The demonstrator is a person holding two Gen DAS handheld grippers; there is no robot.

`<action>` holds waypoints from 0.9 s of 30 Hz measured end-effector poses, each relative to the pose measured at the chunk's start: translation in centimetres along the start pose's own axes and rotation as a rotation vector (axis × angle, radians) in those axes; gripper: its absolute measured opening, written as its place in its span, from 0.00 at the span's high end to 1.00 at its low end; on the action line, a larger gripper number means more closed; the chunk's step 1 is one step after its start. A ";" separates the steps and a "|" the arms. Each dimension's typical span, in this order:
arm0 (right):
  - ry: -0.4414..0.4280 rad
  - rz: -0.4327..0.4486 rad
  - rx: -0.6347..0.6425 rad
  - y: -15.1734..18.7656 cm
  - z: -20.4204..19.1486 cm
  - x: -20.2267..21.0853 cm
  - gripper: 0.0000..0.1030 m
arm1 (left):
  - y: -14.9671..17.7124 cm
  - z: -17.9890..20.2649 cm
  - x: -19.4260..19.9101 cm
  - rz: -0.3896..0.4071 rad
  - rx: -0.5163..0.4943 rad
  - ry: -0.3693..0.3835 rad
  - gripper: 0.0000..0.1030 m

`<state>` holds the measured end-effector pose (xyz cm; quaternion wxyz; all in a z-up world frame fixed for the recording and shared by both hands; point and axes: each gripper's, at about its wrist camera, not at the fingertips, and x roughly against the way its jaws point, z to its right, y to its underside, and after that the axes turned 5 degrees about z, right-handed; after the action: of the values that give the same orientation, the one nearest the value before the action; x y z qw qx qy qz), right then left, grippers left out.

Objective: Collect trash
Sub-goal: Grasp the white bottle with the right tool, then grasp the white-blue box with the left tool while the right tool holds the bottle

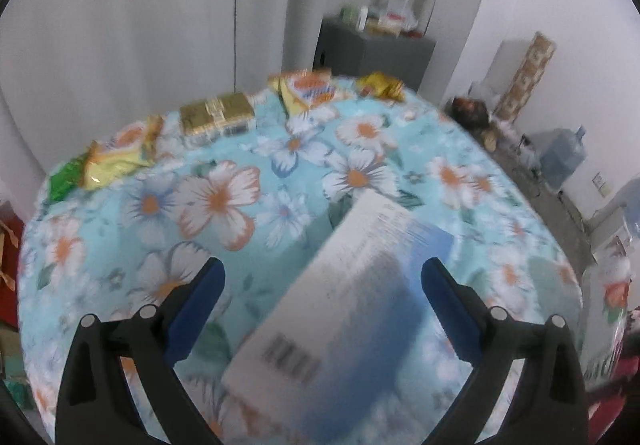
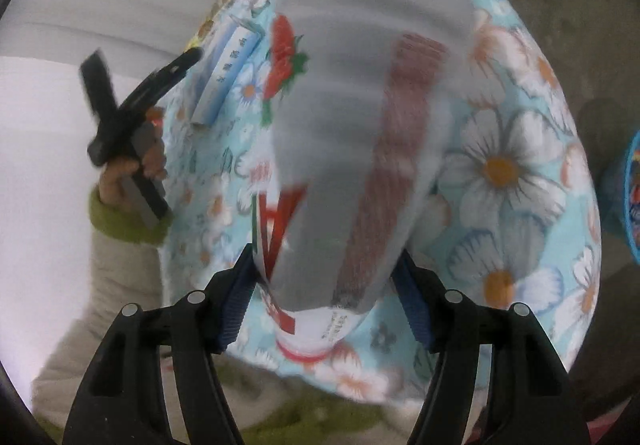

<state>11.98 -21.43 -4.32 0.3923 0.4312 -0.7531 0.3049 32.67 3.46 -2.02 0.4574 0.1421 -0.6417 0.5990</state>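
In the left wrist view a white and blue flat box with a barcode lies on the floral tablecloth, between the wide-open fingers of my left gripper, apart from both pads. In the right wrist view my right gripper is shut on a blurred grey snack bag with a red stripe and strawberry print, held above the table. The white and blue box and my left gripper in the person's hand show at the left there.
Along the table's far edge lie a green and yellow wrapper, a gold packet, an orange and yellow bag and a gold wrapper. A grey cabinet stands behind. A blue bin stands on the floor at right.
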 end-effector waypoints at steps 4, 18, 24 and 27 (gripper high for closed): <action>0.060 0.081 0.001 0.8 -1.5 -1.5 0.34 | -0.1 -0.9 -2.0 -0.114 0.115 0.089 0.06; 0.056 0.218 -0.011 1.8 1.2 0.1 0.32 | 4.2 6.5 -0.1 -0.129 -0.259 -0.061 0.15; 0.004 0.222 -0.015 1.5 2.1 1.3 0.39 | 4.2 5.5 1.7 -0.103 -0.171 -0.025 0.31; -0.017 0.200 0.001 1.7 2.8 2.1 0.39 | 5.1 6.4 3.0 -0.101 -0.172 -0.033 0.32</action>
<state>8.89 -23.79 -4.11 0.3532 0.3567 -0.7955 0.3393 24.61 0.09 -2.13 0.4870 0.1440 -0.6902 0.5154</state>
